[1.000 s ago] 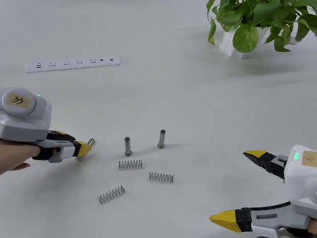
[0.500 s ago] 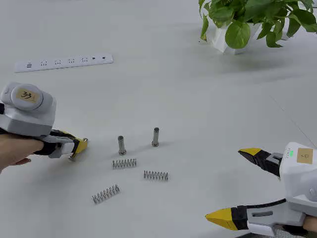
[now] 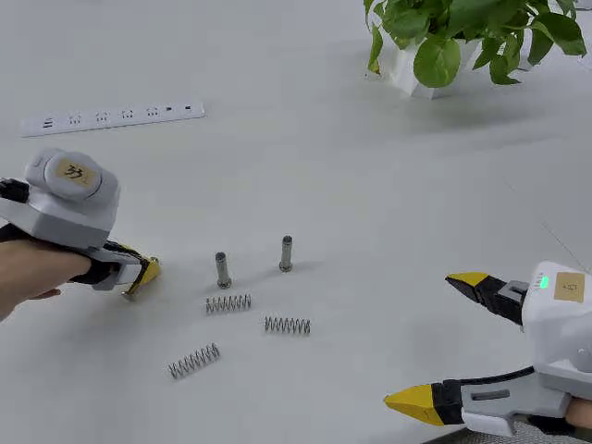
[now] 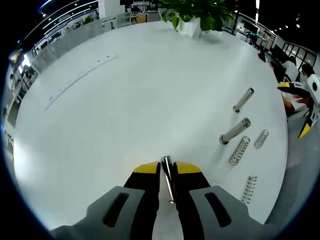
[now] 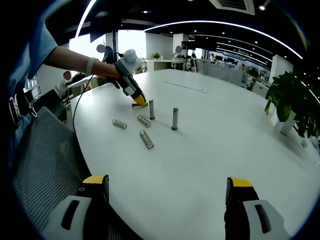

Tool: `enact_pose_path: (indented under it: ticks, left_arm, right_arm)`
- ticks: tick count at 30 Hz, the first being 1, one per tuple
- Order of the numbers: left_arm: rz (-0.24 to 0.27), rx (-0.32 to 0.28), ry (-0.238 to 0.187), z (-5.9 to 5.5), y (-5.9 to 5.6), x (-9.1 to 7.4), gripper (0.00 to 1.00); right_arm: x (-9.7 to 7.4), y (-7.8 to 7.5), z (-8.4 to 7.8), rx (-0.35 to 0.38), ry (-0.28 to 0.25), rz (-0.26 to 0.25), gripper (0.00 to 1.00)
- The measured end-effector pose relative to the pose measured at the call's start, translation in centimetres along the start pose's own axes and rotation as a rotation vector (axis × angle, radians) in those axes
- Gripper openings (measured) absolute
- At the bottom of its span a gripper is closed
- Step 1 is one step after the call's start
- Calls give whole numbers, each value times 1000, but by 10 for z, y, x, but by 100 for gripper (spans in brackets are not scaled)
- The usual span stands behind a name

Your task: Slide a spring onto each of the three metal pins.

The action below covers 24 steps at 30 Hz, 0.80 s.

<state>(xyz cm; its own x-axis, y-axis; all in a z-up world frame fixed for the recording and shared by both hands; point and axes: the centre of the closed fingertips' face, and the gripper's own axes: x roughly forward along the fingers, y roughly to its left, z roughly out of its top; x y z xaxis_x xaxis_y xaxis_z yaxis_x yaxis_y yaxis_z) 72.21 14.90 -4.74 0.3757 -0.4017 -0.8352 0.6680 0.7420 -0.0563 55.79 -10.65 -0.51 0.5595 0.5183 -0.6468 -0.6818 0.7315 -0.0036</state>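
My left gripper [image 3: 144,272] is at the left, shut on a metal pin [image 4: 168,178] that lies between its yellow tips just above the table. Two more metal pins [image 3: 222,270] [image 3: 286,253] stand upright to its right, apart from it. Three springs [image 3: 228,302] [image 3: 288,325] [image 3: 194,361] lie flat in front of the pins. My right gripper [image 3: 435,342] is at the lower right, open, with nothing between its fingers. From the right gripper view the standing pins [image 5: 151,109] [image 5: 175,119] and the springs [image 5: 146,139] lie far ahead of the wide jaws.
A white power strip [image 3: 111,117] lies at the back left. A potted plant [image 3: 462,37] stands at the back right. The white table [image 3: 388,203] is bare between the pins and the right gripper.
The left gripper has rolled and tipped downward with the pin still in it. The right gripper has barely moved. The head camera has shifted a little.
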Motion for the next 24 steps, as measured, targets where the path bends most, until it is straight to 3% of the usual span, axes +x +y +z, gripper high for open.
enact_pose_path:
  ticks: [10, 24]
  left_arm:
    - [58, 9, 37, -1, 3, 1, 5]
    - [58, -54, -12, 0, 6, 0, 4]
  right_arm:
    - [1, 2, 0, -6, 0, 1, 97]
    - [1, 3, 1, -6, -5, 2, 97]
